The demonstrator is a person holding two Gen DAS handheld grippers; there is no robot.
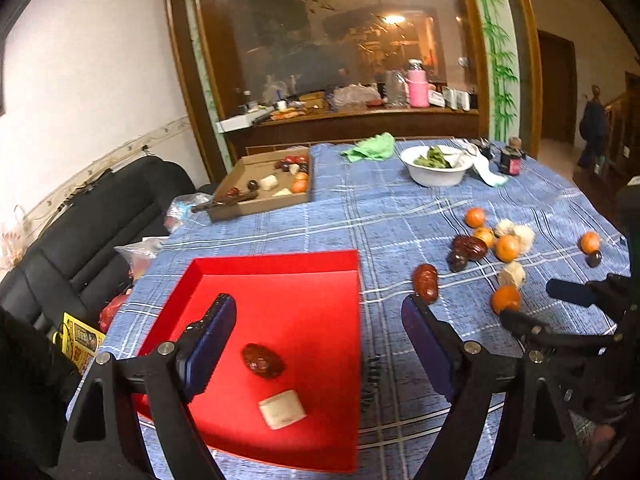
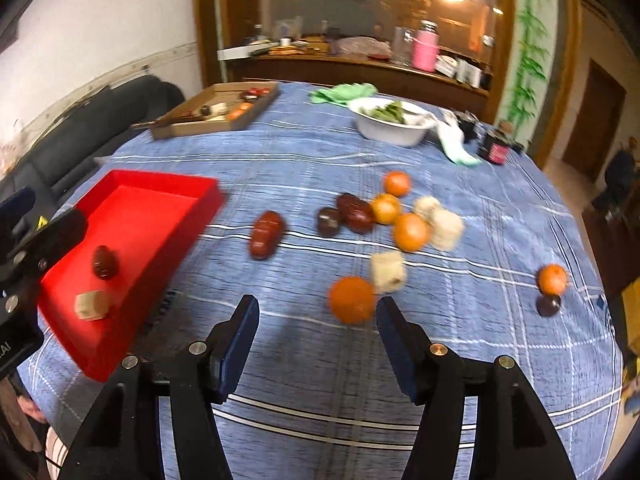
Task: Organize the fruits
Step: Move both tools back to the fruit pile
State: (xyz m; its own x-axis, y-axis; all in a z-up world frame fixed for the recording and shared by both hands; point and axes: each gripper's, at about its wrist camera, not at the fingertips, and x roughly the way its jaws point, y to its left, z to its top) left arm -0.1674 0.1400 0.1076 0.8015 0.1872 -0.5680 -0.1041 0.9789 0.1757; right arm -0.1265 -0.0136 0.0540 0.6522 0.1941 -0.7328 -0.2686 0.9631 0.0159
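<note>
A red tray (image 1: 320,264) (image 2: 176,188) lies on the blue checked tablecloth. In it are a dark red date (image 1: 262,361) (image 2: 105,262) and a pale cube (image 1: 282,409) (image 2: 92,305). My left gripper (image 1: 320,312) is open and empty over the tray's right part. My right gripper (image 2: 318,312) is open and empty, just short of an orange (image 2: 352,299) (image 1: 506,299). Loose on the cloth are a red date (image 2: 266,234) (image 1: 425,282), dark dates (image 2: 356,212), several oranges (image 2: 410,232) and pale cubes (image 2: 387,271).
A cardboard tray (image 1: 264,204) with fruit sits at the far left of the table. A white bowl (image 1: 438,176) of greens, a green cloth (image 1: 370,148) and a dark jar (image 1: 511,160) stand at the back. A black sofa (image 1: 80,232) is left of the table.
</note>
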